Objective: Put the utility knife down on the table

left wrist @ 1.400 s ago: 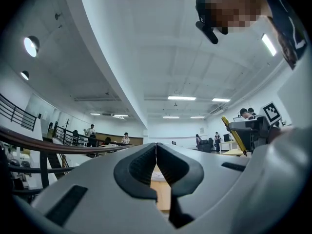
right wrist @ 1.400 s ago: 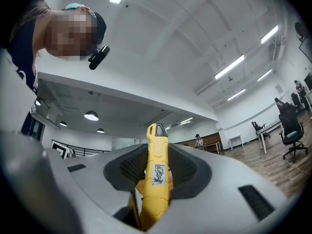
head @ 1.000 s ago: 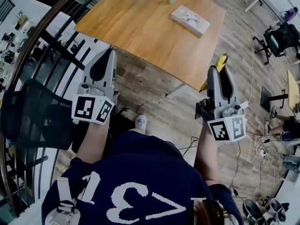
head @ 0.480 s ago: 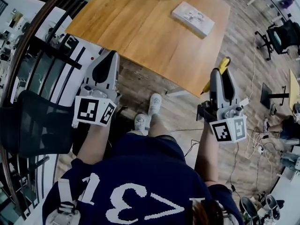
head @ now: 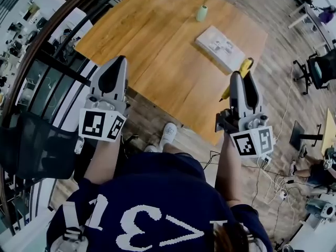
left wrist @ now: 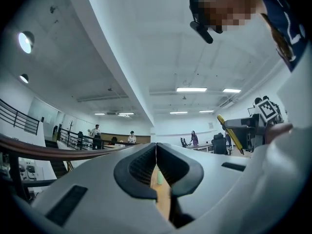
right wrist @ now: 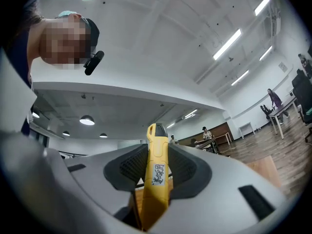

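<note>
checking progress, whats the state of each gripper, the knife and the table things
left gripper: shut, empty
right gripper: shut on the utility knife
utility knife: held in the air, not yet on the table
vase: upright on the table
white box: lying flat on the table

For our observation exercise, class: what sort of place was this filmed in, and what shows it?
Probably an open-plan office or lab: a wooden table on plank flooring, a wheeled office chair nearby, and long ceiling strip lights over a wide hall.
</note>
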A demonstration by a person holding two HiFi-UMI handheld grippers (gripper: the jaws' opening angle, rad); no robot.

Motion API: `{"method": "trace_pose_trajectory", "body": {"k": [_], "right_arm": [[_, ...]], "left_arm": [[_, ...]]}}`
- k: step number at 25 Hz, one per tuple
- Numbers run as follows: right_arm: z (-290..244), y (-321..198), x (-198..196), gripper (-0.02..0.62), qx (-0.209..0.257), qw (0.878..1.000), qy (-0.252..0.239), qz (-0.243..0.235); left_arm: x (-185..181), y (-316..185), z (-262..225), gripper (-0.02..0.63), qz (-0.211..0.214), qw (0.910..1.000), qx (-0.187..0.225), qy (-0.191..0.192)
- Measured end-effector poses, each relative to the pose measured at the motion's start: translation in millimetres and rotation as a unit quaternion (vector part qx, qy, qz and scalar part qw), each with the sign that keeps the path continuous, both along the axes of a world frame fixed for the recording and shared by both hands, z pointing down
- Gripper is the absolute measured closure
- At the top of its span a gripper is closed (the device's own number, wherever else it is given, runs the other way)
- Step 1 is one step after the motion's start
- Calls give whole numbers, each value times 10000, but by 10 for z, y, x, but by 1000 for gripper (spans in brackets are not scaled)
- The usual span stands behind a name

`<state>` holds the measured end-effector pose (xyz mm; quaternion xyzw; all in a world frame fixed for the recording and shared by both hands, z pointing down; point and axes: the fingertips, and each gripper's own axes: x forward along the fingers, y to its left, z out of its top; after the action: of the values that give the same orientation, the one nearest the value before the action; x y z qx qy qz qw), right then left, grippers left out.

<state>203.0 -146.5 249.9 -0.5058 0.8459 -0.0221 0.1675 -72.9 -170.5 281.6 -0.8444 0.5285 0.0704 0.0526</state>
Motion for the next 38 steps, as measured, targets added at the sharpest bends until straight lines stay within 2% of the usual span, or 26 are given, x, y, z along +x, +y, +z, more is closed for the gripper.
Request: {"method": "trace_pose_trajectory", "body": {"k": [6, 12, 15, 18, 23, 26, 28, 32, 38], "right_arm": [[-111, -552, 122, 456, 104, 9996, -96, -250], [-254, -1174, -286, 456, -121, 9991, -130, -397], [-134, -1317, -430, 456, -262, 9987, -39, -443], [101, -1552, -627, 456, -564, 9974, 113, -430], [773, -2098, -1025, 456, -1444, 9886, 233, -359], [1362, -2340, -1138, 456, -2069, 9770, 453, -263], [1760, -2480, -1229, 456, -2530, 9654, 605, -200], [2571, -2597, -1318, 456, -3411, 9355, 919, -99], [3393, -2514, -1405, 454, -4259, 8853, 1866, -53]], "left_arm": [[96, -424, -111, 591, -46, 9996, 15, 268], [-231, -992, -326, 591, -207, 9997, -78, 66], [-262, -1171, -205, 591, -172, 9997, -180, 41], [-313, -1436, -77, 591, -37, 9995, -310, 68], [-440, -1928, 116, 591, 196, 9987, -454, -81], [-407, -2119, 332, 591, 318, 9976, -500, -365], [-445, -2244, 451, 591, 429, 9965, -605, -390], [-508, -2396, 710, 591, 530, 9946, -829, -341], [-586, -2522, 1006, 591, 575, 9913, -1159, -249]]}}
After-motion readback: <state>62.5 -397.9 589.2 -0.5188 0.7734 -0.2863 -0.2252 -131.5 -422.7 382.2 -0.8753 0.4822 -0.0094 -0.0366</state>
